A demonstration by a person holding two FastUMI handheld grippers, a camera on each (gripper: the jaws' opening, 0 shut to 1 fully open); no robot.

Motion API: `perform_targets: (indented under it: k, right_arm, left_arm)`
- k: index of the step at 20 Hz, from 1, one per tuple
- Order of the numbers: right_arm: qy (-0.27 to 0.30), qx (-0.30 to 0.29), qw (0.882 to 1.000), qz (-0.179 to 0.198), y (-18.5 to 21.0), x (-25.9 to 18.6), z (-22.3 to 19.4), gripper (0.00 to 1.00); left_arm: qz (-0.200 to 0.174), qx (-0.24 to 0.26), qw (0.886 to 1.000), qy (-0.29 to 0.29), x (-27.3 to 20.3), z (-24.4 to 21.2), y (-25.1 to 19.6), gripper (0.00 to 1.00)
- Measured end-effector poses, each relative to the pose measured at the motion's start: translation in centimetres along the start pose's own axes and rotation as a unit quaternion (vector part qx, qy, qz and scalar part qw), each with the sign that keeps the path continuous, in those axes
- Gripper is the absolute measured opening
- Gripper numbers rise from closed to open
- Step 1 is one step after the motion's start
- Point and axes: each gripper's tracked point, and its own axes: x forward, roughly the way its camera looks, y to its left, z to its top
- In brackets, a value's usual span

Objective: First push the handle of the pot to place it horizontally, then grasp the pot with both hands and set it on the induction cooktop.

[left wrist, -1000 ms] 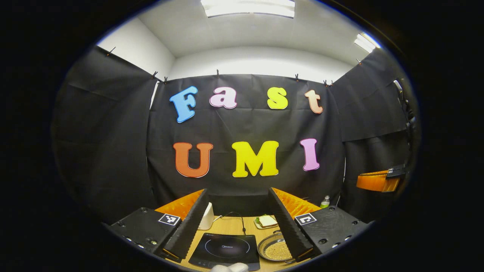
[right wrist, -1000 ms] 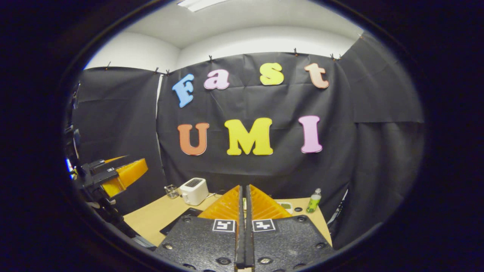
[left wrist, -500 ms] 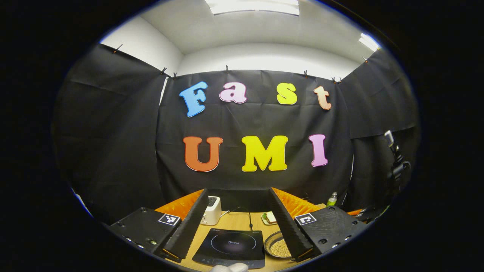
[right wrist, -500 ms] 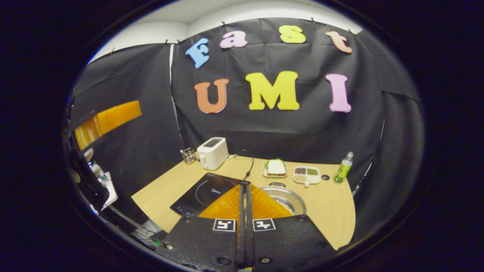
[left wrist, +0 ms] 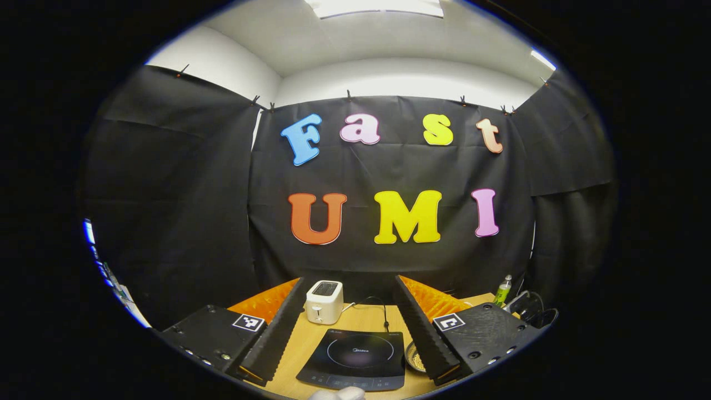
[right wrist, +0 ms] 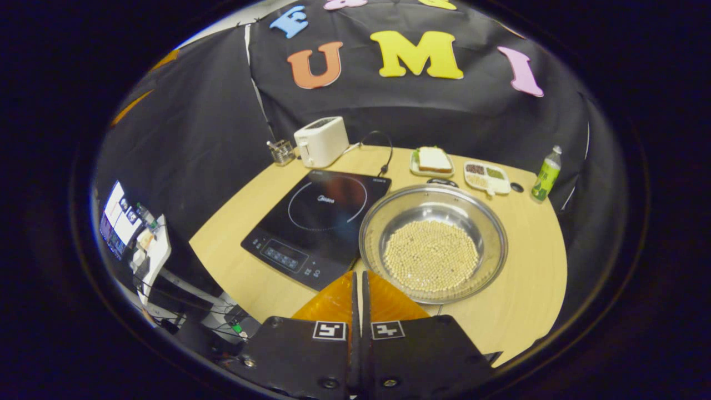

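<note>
While right gripper (right wrist: 358,278) closed, left gripper (left wrist: 350,311) open; round steel pot (right wrist: 433,244) of beads beside flat glossy cooktop (right wrist: 319,219).

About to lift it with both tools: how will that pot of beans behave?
The pot looks like thin shiny metal, so its rim is probably slick under a pinch. The loose beans inside likely add weight and would slide to one side if it tilts. It is wide and shallow, so tipping seems unlikely while level.
</note>
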Motion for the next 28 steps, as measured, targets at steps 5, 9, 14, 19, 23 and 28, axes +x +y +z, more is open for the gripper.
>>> perform_targets:
  k: [5,9,14,19,23,28]
  right_arm:
    - [0.057,0.007,0.998,-0.006,-0.2,2.9,-4.6,0.04]
    - [0.082,0.013,0.996,-0.022,-1.4,4.7,-6.2,0.04]
    - [0.091,0.043,0.995,-0.027,-2.4,5.1,-7.3,0.04]
    - [0.099,0.04,0.993,-0.043,-3.3,5.1,-8.2,0.04]
    - [0.101,0.047,0.992,-0.052,-4.4,4.7,-8.6,0.04]
    - [0.105,0.064,0.99,-0.065,-6.5,4.0,-9.2,0.0]
  left_arm:
    - [0.011,0.007,1.0,0.005,-0.3,-0.5,1.0,0.94]
    - [0.016,0.007,1.0,0.013,-0.2,-1.3,1.5,0.94]
    - [0.023,0.011,1.0,0.015,0.0,-1.4,2.3,0.94]
    - [0.024,0.008,1.0,0.015,0.8,-1.6,2.5,0.94]
    - [0.015,0.011,1.0,0.016,1.2,-1.8,2.0,0.94]
    - [0.004,0.007,1.0,0.013,1.9,-1.7,1.1,0.94]
